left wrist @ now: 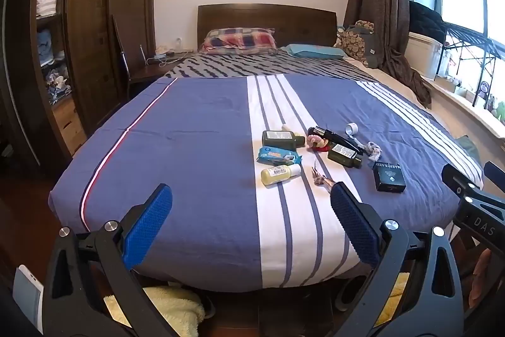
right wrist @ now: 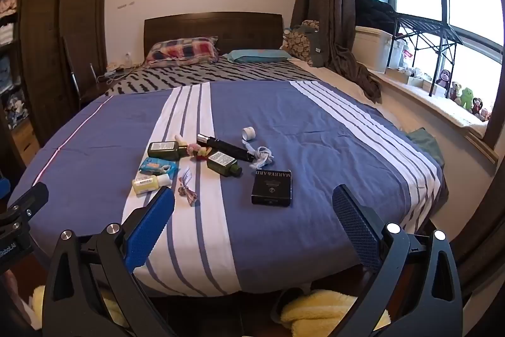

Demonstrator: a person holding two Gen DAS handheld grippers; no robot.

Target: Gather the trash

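A cluster of small items lies on the blue and white striped bedspread (left wrist: 195, 147) (right wrist: 331, 131): a yellow bottle (left wrist: 279, 174) (right wrist: 150, 183), two dark green bottles (left wrist: 282, 138) (right wrist: 224, 163), a blue wipes packet (left wrist: 277, 156) (right wrist: 157, 166), a black box (left wrist: 389, 178) (right wrist: 272, 187), a black tube (left wrist: 334, 138) (right wrist: 225, 146), a crumpled wrapper (left wrist: 320, 177) (right wrist: 187, 191), a white tape roll (left wrist: 352, 128) (right wrist: 248, 133) and a tangled cord (right wrist: 262, 154). My left gripper (left wrist: 251, 198) hovers open over the bed's foot, short of the items. My right gripper (right wrist: 252, 201) is open too, with the black box between its fingers but farther off.
A dark wardrobe (left wrist: 88, 30) with open shelves stands at the left. Pillows (left wrist: 240, 41) lie by the headboard. A window sill (right wrist: 448, 106) with plush toys runs along the right. Yellow fluffy slippers (right wrist: 315, 311) sit on the floor below the bed's foot.
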